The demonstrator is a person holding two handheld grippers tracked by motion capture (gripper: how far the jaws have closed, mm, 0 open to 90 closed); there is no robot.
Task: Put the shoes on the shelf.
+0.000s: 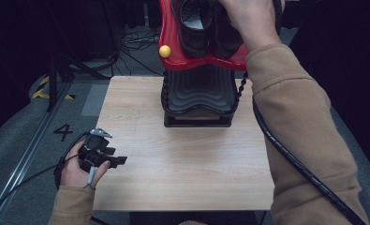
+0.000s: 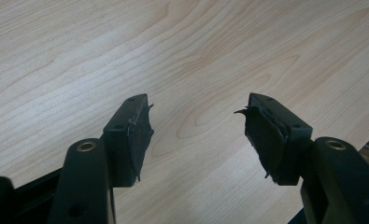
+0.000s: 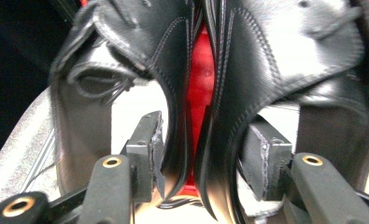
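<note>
A pale wood worktop (image 1: 182, 159) carries a red shoe rack (image 1: 173, 42) holding two black shoes (image 1: 206, 23). The right gripper (image 3: 203, 158) straddles both adjoining shoe walls, fingers spread and apparently not clamping. The left gripper (image 2: 196, 135) rests idle, fingers open and empty.

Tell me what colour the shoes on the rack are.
Black shoes, clearest in the right gripper view.

Tan sleeves (image 1: 295, 108) — black jaws with brass-ringed screw holes, black coiled cable (image 1: 290, 157).
</note>
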